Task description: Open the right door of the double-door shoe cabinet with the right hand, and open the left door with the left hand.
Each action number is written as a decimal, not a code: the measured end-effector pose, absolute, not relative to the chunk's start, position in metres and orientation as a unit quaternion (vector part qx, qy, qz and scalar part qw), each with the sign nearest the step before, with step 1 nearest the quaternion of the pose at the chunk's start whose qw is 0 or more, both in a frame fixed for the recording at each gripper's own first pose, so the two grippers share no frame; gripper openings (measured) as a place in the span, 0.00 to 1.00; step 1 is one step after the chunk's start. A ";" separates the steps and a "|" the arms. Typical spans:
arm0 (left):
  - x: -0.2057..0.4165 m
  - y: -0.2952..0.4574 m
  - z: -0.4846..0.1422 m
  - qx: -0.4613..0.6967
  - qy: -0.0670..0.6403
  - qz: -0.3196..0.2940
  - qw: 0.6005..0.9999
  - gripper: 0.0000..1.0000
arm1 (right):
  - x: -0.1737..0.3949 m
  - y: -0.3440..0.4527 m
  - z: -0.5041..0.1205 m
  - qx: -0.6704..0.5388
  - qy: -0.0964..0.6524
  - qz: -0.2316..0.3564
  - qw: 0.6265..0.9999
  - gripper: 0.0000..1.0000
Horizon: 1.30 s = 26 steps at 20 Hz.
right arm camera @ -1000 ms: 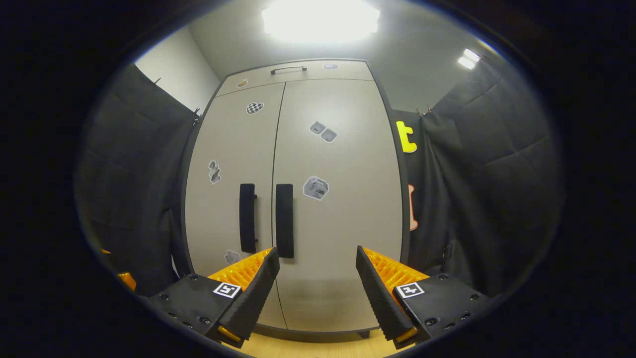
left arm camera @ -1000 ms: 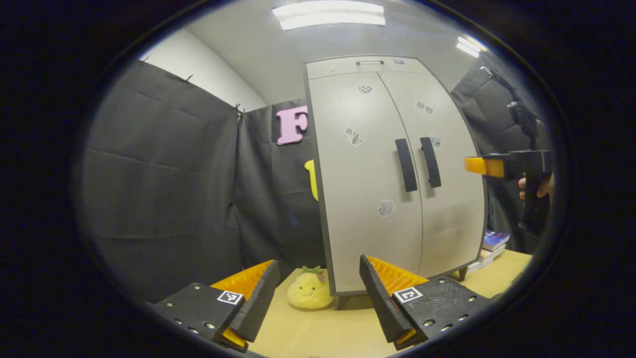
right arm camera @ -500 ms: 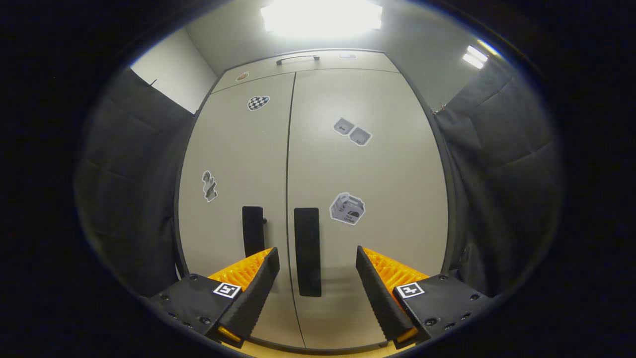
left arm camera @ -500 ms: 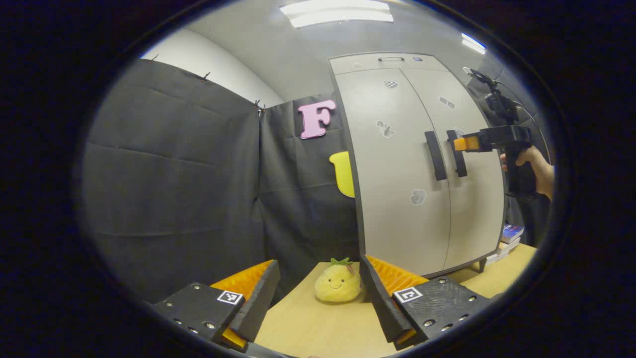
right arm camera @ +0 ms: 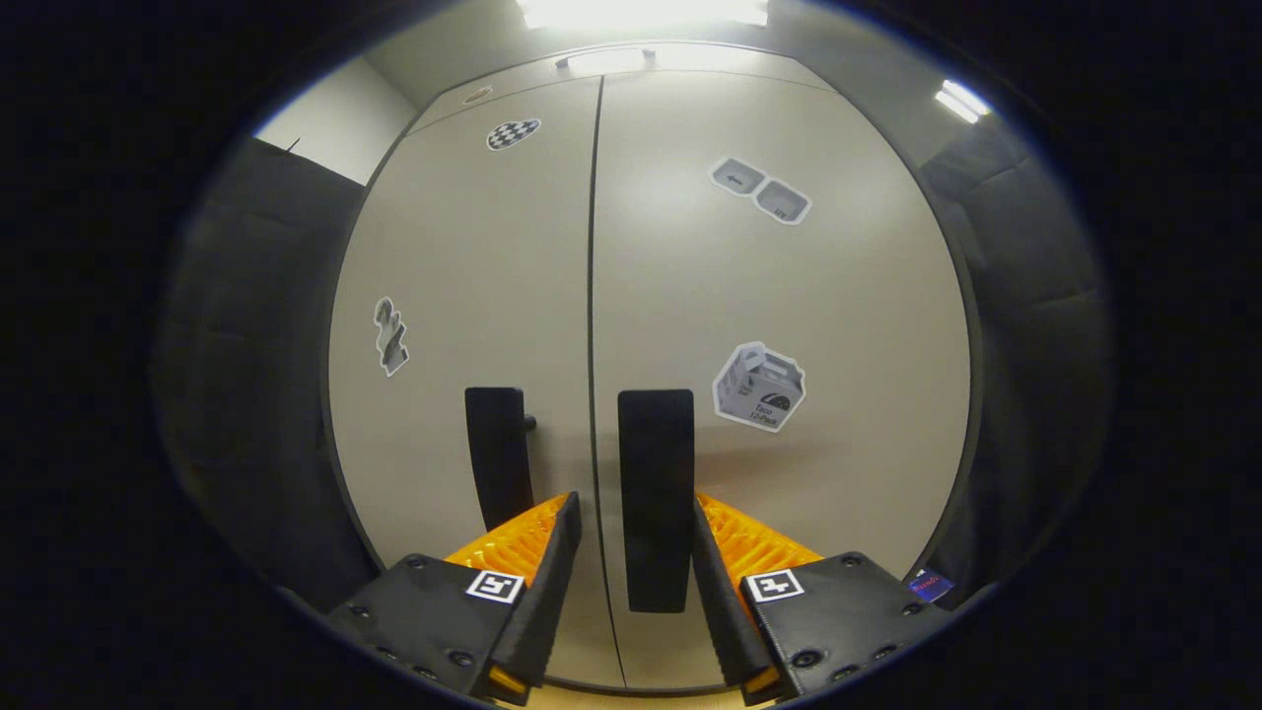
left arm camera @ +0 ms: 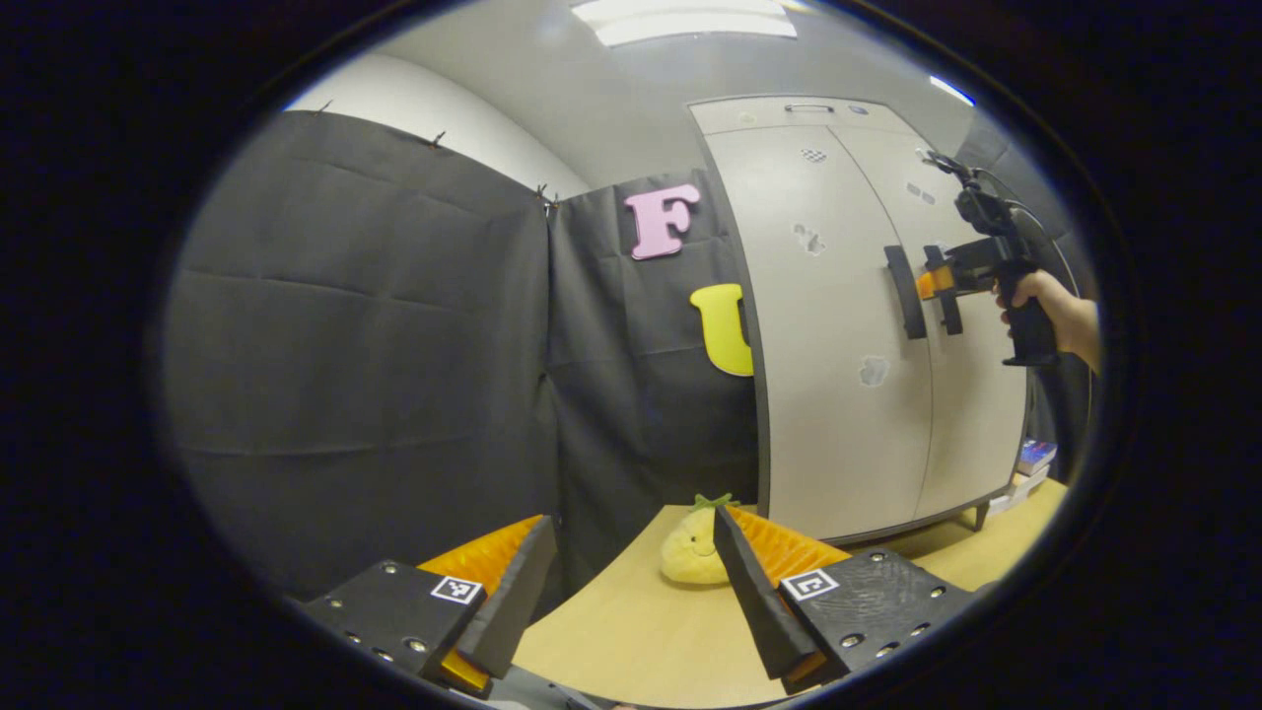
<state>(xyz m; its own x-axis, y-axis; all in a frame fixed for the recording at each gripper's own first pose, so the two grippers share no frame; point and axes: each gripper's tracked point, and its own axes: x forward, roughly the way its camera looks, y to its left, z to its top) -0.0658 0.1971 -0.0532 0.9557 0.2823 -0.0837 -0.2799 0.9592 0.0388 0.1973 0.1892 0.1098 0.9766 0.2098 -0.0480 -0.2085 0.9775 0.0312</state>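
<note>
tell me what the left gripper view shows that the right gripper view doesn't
Left gripper view: a side look at the right gripper, held by a hand at the right handle, plus the plush toy, the table and the left gripper with its fingers apart.

Right gripper view: a close look at its own fingers either side of the right handle, whether pressing is unclear, and the box sticker.

Both: the shoe cabinet, its doors shut, and the left handle.
</note>
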 end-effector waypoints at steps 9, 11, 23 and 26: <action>-0.064 0.205 -0.067 -0.013 0.051 0.128 0.990 0.94 | 0.204 0.179 0.105 -0.007 0.068 0.083 0.994 0.15; -0.064 0.203 -0.061 -0.021 0.042 0.119 0.992 0.94 | 0.202 0.178 0.104 0.000 0.086 0.096 0.992 0.15; -0.055 0.170 -0.037 -0.012 0.016 0.067 0.998 0.95 | 0.157 0.170 0.104 0.019 0.106 0.138 0.985 0.08; -0.051 0.154 -0.031 -0.006 0.015 0.053 0.998 0.95 | 0.142 0.162 0.105 0.020 0.109 0.154 0.982 0.08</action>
<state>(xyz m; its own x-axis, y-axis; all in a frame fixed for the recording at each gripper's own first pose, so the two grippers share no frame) -0.0515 0.1541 -0.0305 0.9940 0.1052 -0.0302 -0.1055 0.9944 -0.0106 0.1422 0.1617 0.1048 0.9288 0.3069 -0.2076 -0.2984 0.9517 0.0719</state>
